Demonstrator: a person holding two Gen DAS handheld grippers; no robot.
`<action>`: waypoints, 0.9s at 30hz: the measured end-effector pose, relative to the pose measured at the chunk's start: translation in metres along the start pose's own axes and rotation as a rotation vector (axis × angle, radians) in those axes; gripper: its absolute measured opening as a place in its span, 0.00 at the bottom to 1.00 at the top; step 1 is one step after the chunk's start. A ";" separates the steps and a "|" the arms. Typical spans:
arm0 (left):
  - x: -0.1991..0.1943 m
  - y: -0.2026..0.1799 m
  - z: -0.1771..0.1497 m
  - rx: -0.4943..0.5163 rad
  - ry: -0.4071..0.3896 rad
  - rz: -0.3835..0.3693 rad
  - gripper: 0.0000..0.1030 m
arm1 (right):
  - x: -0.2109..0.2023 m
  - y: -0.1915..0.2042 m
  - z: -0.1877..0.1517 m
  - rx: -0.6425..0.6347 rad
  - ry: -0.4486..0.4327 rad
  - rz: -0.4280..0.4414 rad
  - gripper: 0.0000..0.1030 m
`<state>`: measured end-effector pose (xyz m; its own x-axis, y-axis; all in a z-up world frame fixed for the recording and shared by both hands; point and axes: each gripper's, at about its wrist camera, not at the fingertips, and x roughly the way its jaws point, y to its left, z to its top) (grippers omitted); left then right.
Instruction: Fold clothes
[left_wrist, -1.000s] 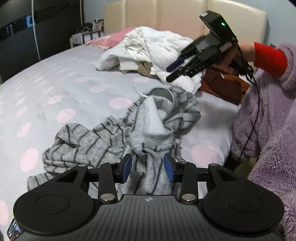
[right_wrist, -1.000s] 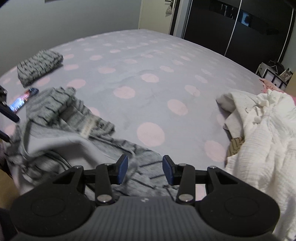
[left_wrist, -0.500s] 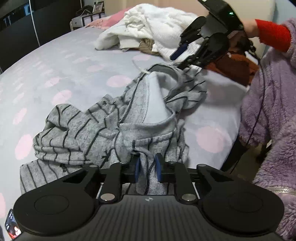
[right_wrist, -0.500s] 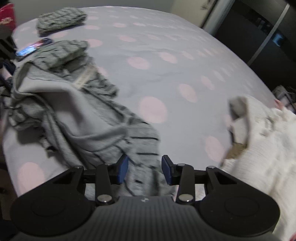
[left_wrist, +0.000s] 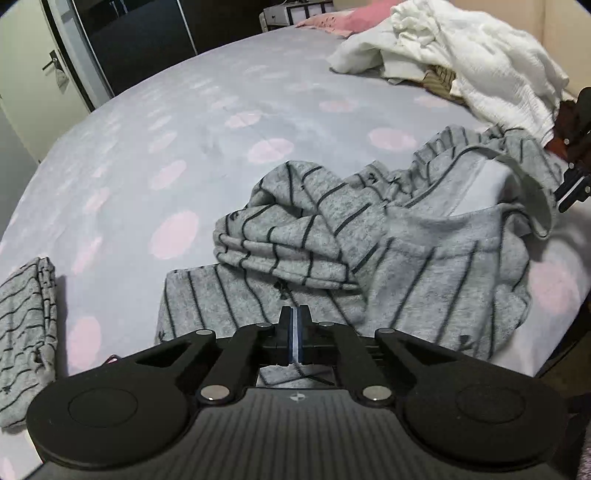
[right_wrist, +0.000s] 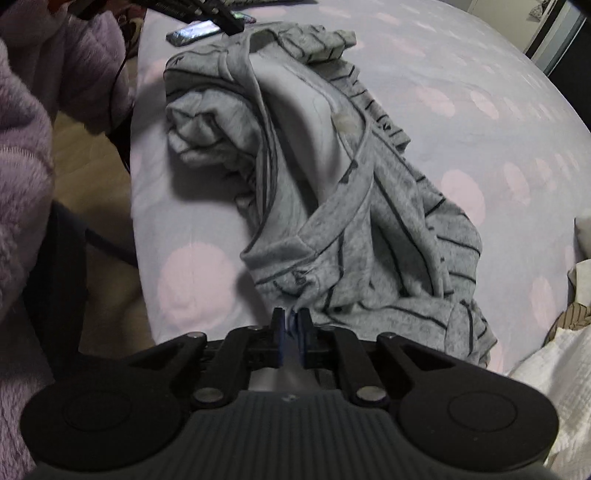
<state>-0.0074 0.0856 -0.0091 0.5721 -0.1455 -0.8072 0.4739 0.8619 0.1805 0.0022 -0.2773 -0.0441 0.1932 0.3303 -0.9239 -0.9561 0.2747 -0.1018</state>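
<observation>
A grey striped hoodie (left_wrist: 369, 240) lies crumpled on the lilac bed sheet with pink dots (left_wrist: 166, 147). My left gripper (left_wrist: 294, 325) is shut on the hoodie's near hem edge. In the right wrist view the same hoodie (right_wrist: 332, 184) lies in a heap, light inner lining showing, and my right gripper (right_wrist: 291, 328) is shut on its near edge. The right gripper also shows at the right edge of the left wrist view (left_wrist: 576, 177).
A folded grey striped garment (left_wrist: 26, 332) lies at the near left. A pile of white clothes (left_wrist: 461, 62) and a pink pillow (left_wrist: 332, 26) sit at the bed's far end. A phone (right_wrist: 195, 31) lies near the bed edge. A purple fleece sleeve (right_wrist: 44, 92) is at left.
Both grippers went from open to shut on the hoodie's edges. The right gripper came down from above the bed to the hoodie; the left view swung left.
</observation>
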 end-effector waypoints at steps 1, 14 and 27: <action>-0.002 0.000 0.000 -0.003 -0.008 -0.005 0.00 | -0.004 0.000 -0.001 0.008 -0.009 -0.004 0.12; -0.024 -0.010 0.005 0.080 -0.104 -0.212 0.07 | -0.018 -0.011 0.001 -0.065 -0.021 -0.220 0.33; -0.023 -0.023 0.001 0.150 -0.101 -0.235 0.13 | 0.048 -0.003 -0.007 -0.274 0.150 -0.165 0.11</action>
<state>-0.0306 0.0691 0.0058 0.4949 -0.3869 -0.7781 0.6910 0.7182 0.0823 0.0129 -0.2688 -0.0904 0.3351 0.1594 -0.9286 -0.9422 0.0540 -0.3308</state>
